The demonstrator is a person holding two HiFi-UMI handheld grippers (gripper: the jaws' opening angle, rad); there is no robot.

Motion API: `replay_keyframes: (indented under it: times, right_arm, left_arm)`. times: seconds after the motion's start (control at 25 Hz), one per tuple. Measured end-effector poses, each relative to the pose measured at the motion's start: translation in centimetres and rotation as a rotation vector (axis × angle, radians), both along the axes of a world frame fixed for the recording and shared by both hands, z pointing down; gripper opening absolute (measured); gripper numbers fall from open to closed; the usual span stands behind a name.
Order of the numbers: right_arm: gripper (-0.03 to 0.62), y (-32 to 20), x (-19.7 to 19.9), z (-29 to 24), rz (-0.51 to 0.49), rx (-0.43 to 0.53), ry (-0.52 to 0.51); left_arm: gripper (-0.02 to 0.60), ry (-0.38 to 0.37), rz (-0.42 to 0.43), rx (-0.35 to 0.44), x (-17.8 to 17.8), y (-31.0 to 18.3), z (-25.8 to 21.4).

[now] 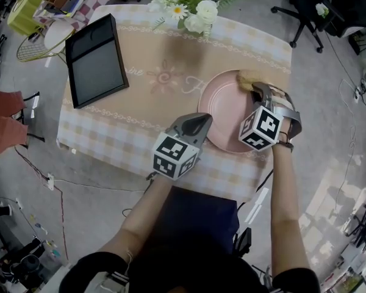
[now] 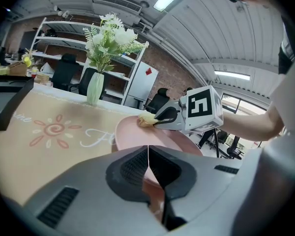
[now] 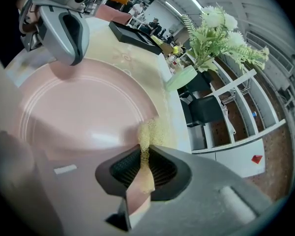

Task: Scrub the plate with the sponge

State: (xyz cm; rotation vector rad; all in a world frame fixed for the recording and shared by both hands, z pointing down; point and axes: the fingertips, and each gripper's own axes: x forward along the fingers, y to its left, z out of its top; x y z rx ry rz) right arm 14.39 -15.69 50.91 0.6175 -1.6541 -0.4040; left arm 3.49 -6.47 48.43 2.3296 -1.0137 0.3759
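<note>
A pink plate (image 1: 222, 112) lies on the right half of the checked tablecloth. My right gripper (image 1: 254, 89) is at the plate's far right rim, shut on a yellow sponge (image 1: 249, 77) that presses on the rim. In the right gripper view the sponge (image 3: 146, 132) sticks out between the jaws onto the plate (image 3: 83, 112). My left gripper (image 1: 202, 122) is at the plate's near left rim, jaws shut on the edge. In the left gripper view the plate (image 2: 132, 134) runs into the shut jaws, and the right gripper (image 2: 160, 122) with the sponge (image 2: 146, 118) is at the far rim.
A black tray (image 1: 96, 60) lies on the table's left side. A vase of white flowers (image 1: 198, 11) stands at the far edge, just behind the plate. The table's near edge (image 1: 171, 176) is close to the person. An office chair (image 1: 305, 8) stands at the far right.
</note>
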Motion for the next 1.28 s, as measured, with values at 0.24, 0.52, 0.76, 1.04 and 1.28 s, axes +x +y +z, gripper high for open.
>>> replay_keyframes:
  times: [0.24,0.52,0.76,1.04,1.28]
  right_arm:
    - [0.044,-0.2,0.0,0.3,-0.009,-0.066,-0.006]
    - [0.044,1.0,-0.2,0.7,-0.035,-0.150,-0.006]
    - [0.044,1.8,-0.2,1.3,-0.037,-0.182,-0.014]
    - [0.044,2.3,-0.1,1.6,-0.035,-0.199,-0.013]
    - [0.044,2.6,-0.1,1.7,-0.033,-0.207,-0.011]
  left_arm:
    - [0.012,-0.002,-0.003,0.005,0.1,-0.1,0.0]
    - [0.012,0.004,0.002,0.011,0.3,-0.2,-0.1]
    - [0.012,0.007,0.006,0.011,0.4,-0.1,-0.1]
    - [0.012,0.005,0.011,0.013,0.6,0.0,-0.1]
    - [0.012,0.007,0.017,0.011,0.7,0.1,-0.1]
